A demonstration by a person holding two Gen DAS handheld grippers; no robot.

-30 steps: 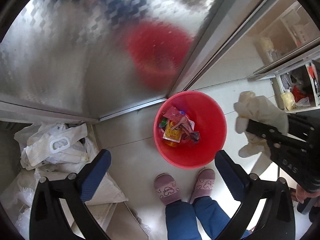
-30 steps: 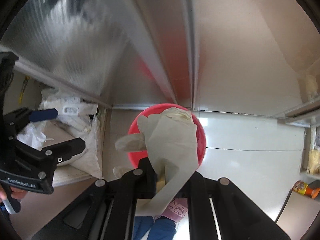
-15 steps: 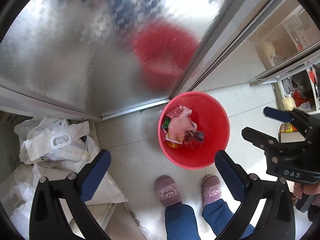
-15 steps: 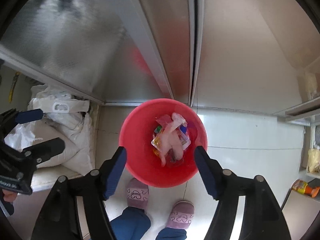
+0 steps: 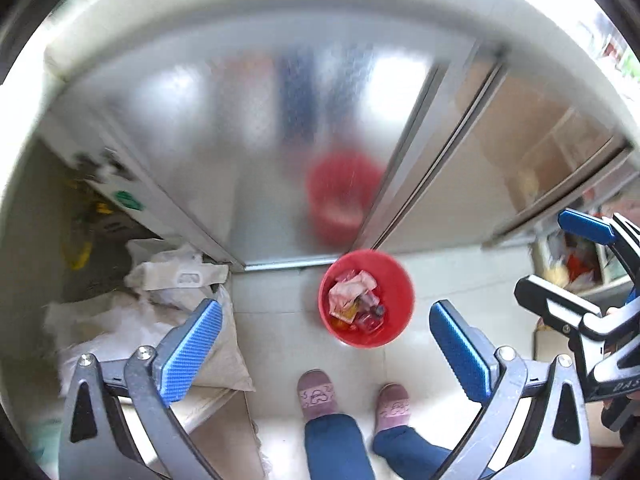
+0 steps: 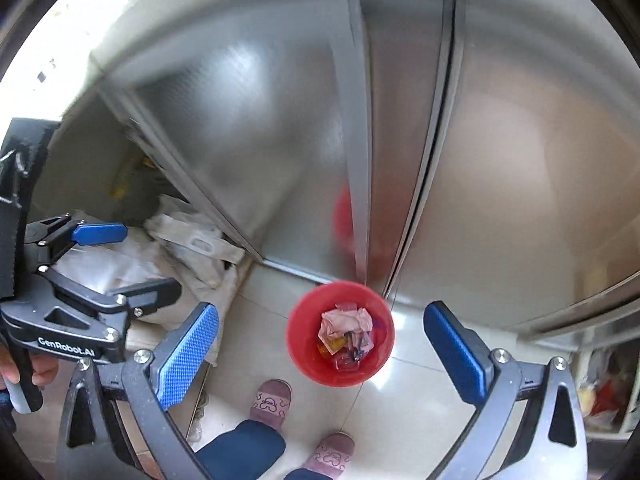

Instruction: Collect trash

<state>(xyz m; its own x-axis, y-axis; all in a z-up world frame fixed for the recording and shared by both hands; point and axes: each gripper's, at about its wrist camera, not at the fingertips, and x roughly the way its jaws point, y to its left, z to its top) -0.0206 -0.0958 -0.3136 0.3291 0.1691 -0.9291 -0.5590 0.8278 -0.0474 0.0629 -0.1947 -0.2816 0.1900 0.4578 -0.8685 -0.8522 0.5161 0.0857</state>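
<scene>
A red bucket [image 5: 394,280] stands on the tiled floor by a frosted sliding door; it also shows in the right wrist view [image 6: 304,340]. In it lie a crumpled pale glove [image 5: 352,288] [image 6: 346,320] and coloured wrappers [image 5: 368,316]. My left gripper [image 5: 326,344] is open and empty, high above the bucket. My right gripper [image 6: 322,352] is open and empty, also high above it. Each gripper shows at the edge of the other's view, the right one [image 5: 576,272] and the left one [image 6: 124,260].
The person's pink slippers [image 5: 320,394] stand just in front of the bucket. White sacks and bags [image 5: 160,292] are piled at the left by the door frame. A shelf with packets [image 5: 576,264] is at the right.
My right gripper opened and let the glove fall into the bucket. Both grippers have since risen well away from the bucket.
</scene>
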